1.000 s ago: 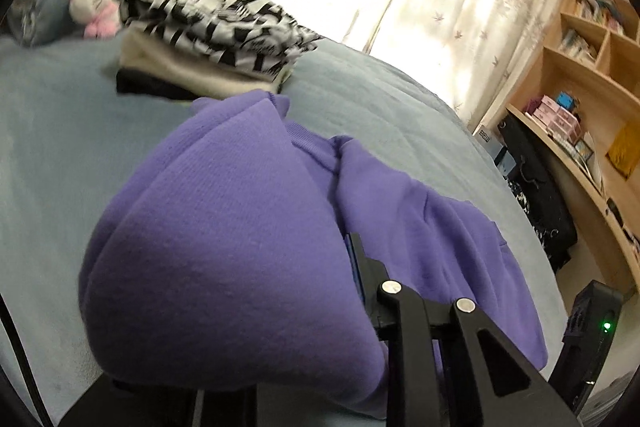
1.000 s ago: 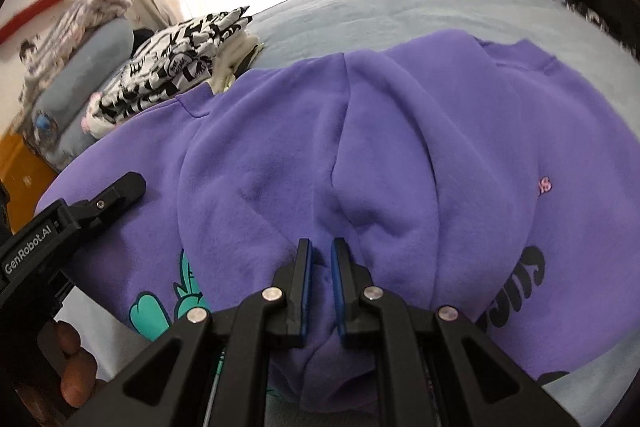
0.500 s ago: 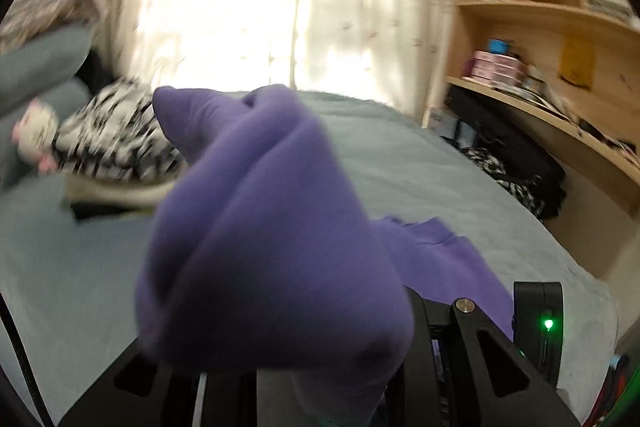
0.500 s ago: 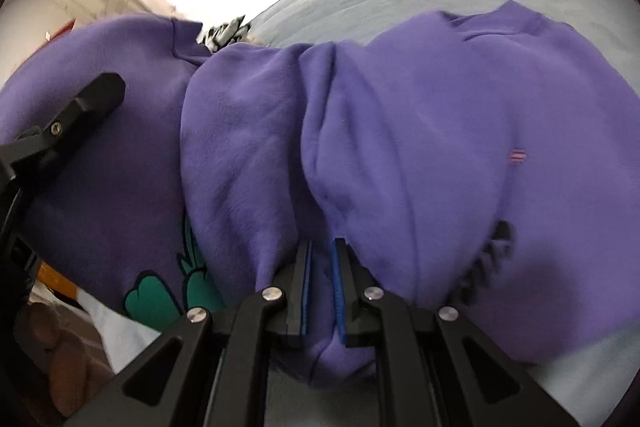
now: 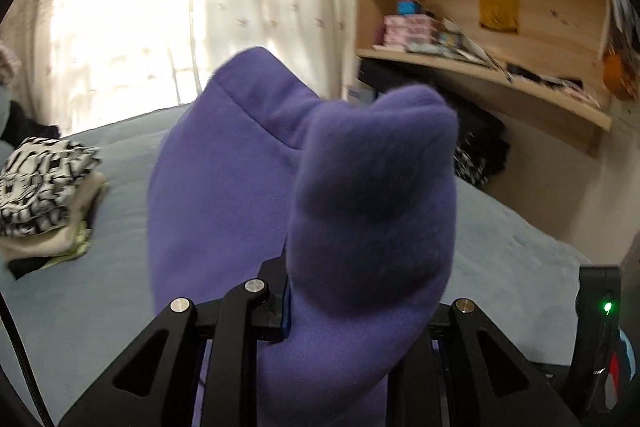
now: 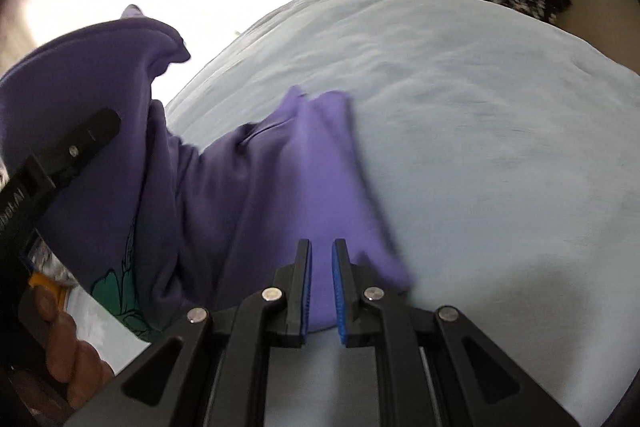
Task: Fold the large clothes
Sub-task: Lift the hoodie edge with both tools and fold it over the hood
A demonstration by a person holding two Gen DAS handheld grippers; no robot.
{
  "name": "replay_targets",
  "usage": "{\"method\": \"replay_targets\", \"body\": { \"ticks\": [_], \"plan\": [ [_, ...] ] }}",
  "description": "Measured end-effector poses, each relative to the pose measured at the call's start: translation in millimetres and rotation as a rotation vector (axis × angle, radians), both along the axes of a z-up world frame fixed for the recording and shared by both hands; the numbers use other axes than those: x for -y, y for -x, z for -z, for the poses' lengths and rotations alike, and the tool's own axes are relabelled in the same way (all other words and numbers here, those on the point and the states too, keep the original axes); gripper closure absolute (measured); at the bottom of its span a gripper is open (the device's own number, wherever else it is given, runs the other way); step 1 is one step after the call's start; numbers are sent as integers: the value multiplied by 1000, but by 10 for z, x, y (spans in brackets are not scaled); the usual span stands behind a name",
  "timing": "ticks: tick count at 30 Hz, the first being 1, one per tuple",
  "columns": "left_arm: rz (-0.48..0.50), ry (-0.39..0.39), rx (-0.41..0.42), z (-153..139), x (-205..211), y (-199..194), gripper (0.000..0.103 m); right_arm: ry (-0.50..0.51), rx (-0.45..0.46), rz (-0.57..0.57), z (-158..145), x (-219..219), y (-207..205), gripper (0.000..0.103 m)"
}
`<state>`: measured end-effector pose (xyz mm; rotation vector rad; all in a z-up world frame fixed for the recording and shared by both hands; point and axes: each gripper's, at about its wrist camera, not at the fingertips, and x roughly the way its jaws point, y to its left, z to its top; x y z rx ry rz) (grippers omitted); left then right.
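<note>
Purple sweatshirt is lifted off the pale blue bed, bunched approx. centre frame in left wrist view; in right wrist view it hangs from 9 o'clock down to 6 o'clock, teal print at lower edge. Left gripper is clamped on a thick wad of the fabric, jaws nearly closed; right gripper is pinched on a thin fold, blue pads close together w/ cloth between. Folded b/w patterned stack sits at 9 o'clock on the bed, wooden shelves at 2 o'clock, bright curtain at 11 o'clock.
</note>
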<state>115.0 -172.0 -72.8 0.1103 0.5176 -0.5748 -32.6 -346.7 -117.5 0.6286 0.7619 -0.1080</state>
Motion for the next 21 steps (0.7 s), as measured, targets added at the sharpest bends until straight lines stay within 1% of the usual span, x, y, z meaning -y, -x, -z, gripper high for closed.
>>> {"method": "replay_targets", "body": {
  "ticks": [4,9,11,14,17,19,21],
  "plan": [
    [58,-79,-8,179,379,63,83,-24,4,38,39,192,77,93],
    [83,-173,-5,354,689,144,83,-43,1,63,53,303,112,93],
    [91,-233,-6,444,810,151,82,-52,-1,71,72,342,135,93],
    [114,-329,-32,685,916,137,82,-61,-2,80,102,387,167,93],
    [140,-388,-63,921,978,108,80,-59,-8,84,122,428,180,93],
    [154,-416,-45,1014,991,116,79,-60,-12,85,126,431,189,93],
    [170,-433,-18,1033,1009,164,78,-57,-18,84,129,428,188,93]
  ]
}}
